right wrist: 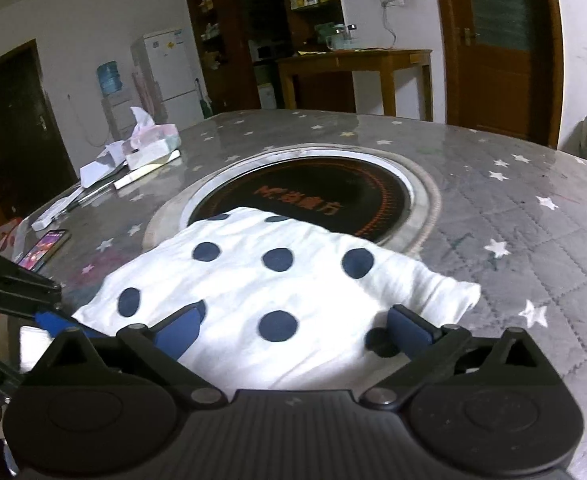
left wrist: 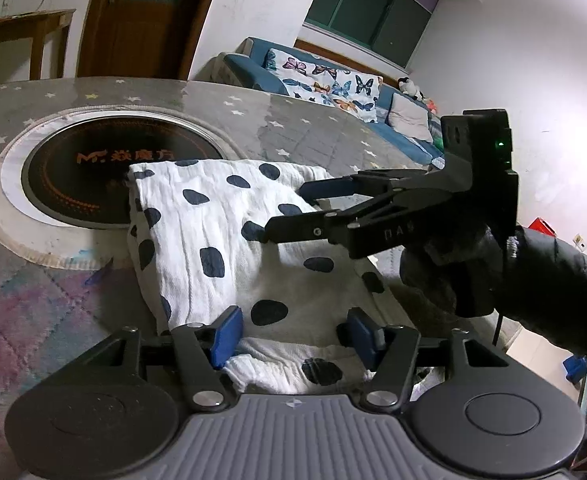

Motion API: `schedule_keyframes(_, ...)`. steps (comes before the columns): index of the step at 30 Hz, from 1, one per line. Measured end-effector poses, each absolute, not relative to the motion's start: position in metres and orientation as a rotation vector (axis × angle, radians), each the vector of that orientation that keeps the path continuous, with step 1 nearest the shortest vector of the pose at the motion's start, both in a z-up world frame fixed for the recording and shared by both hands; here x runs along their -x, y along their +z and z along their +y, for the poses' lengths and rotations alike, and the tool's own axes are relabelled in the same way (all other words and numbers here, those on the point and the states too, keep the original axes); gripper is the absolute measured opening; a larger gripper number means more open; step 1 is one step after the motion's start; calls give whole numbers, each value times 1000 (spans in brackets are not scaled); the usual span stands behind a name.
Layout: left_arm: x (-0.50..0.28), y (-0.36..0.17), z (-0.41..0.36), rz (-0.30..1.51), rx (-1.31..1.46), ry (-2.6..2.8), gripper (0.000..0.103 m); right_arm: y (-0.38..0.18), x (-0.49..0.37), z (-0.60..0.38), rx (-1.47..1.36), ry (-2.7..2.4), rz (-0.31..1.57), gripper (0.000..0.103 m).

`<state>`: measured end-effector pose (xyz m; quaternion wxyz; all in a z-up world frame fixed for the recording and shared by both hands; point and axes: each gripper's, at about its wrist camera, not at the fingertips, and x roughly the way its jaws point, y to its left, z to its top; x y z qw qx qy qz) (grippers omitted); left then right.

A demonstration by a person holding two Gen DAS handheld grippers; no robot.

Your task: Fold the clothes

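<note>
A white garment with dark blue dots (left wrist: 217, 240) lies folded into a thick bundle on the table, its far edge over the black round cooktop. It also shows in the right wrist view (right wrist: 277, 280). My left gripper (left wrist: 293, 334) is open, its blue pads either side of the garment's near edge. My right gripper (right wrist: 297, 324) is open, low over the garment's near part. In the left wrist view the right gripper (left wrist: 283, 210) reaches in from the right, its jaws apart above the cloth.
The table has a grey star-patterned cover (right wrist: 513, 216) and a round black inset cooktop (right wrist: 313, 196). A tissue box (right wrist: 153, 146), papers and a phone (right wrist: 43, 248) lie at the left. A sofa with a butterfly blanket (left wrist: 325, 80) stands beyond the table.
</note>
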<state>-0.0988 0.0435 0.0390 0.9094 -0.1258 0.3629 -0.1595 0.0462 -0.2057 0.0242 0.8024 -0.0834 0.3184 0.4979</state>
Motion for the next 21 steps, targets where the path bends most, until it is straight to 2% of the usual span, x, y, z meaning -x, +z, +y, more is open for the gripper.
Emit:
schedule_keyframes(9,100,37,42,744,259,-340,68,21,-57,-207,141,1068,661,103)
schedule_keyframes(21,104,43,41,726,264,-342,71,20,-54,-203,168,1068,659,103)
